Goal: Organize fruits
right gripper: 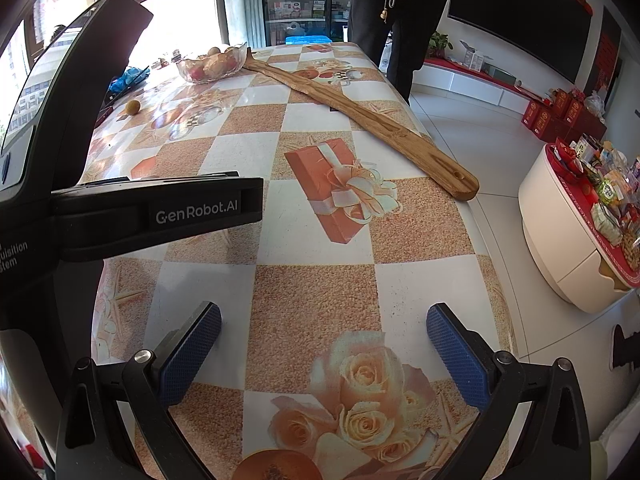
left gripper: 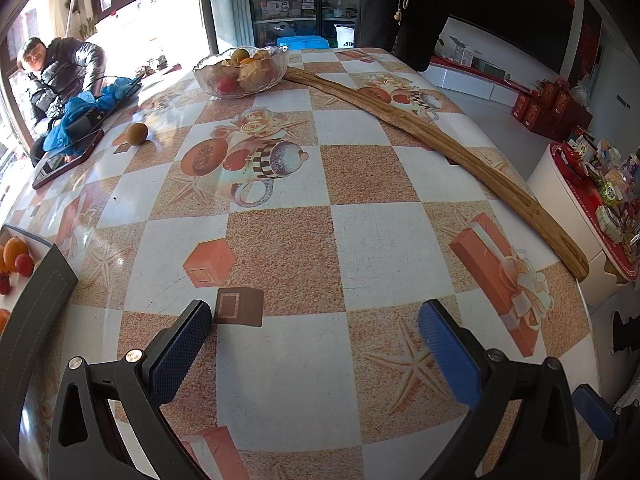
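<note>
Left wrist | both tongs (left gripper: 315, 322) (right gripper: 324, 326) spread, empty | fruit bowl (left gripper: 241, 72) far ahead

In the left wrist view, a white tray (left gripper: 16, 300) of fruit is cut off by the left edge, and a dark panel (left gripper: 36, 312) covers its near side. The fruits piled in the glass bowl (left gripper: 242, 72) blur together through the glass; which kinds cannot be told. A standing person (left gripper: 400, 8) is cut at the top edge. In the right wrist view, the left gripper's body (right gripper: 156, 212) hides the desk's (right gripper: 316, 288) left side, and the phone is mostly hidden.
</note>
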{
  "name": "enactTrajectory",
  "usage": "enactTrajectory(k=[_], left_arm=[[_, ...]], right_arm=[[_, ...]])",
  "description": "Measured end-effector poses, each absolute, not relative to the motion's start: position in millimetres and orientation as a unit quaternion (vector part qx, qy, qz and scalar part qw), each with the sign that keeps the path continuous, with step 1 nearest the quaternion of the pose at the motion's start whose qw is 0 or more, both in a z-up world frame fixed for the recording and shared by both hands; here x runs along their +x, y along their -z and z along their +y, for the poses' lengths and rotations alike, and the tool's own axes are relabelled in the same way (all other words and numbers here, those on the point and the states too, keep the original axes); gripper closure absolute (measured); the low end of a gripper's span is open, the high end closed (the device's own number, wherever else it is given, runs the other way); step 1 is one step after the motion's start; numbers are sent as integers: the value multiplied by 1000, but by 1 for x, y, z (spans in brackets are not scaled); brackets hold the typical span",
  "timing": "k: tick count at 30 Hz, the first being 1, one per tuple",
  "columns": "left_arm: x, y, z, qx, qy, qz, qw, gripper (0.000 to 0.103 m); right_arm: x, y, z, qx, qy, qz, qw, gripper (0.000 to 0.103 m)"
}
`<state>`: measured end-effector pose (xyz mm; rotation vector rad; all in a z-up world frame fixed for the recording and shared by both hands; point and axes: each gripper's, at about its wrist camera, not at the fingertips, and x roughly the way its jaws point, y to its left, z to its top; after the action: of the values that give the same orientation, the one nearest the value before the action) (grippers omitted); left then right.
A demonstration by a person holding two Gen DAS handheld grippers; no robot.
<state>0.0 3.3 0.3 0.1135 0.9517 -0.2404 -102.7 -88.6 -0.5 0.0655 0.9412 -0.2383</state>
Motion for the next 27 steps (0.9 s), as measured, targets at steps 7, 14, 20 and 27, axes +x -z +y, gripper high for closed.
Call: enactTrajectory(k=[7, 14, 20, 27], left_arm=[[0, 0, 3, 54, 115, 457, 880, 0], [0, 0, 3, 55, 115, 457, 880, 0], [0, -1, 3, 54, 115, 457, 880, 0], [0, 0, 3, 55, 115, 457, 880, 0]], right_arm=[[-105, 0, -89, 32, 115, 453, 884, 0], [-90, -2, -88, 49, 149, 460, 874, 0], [-86, -3, -82, 61, 172, 457, 871, 0], [-87, -2, -81, 63, 173, 451, 873, 0]])
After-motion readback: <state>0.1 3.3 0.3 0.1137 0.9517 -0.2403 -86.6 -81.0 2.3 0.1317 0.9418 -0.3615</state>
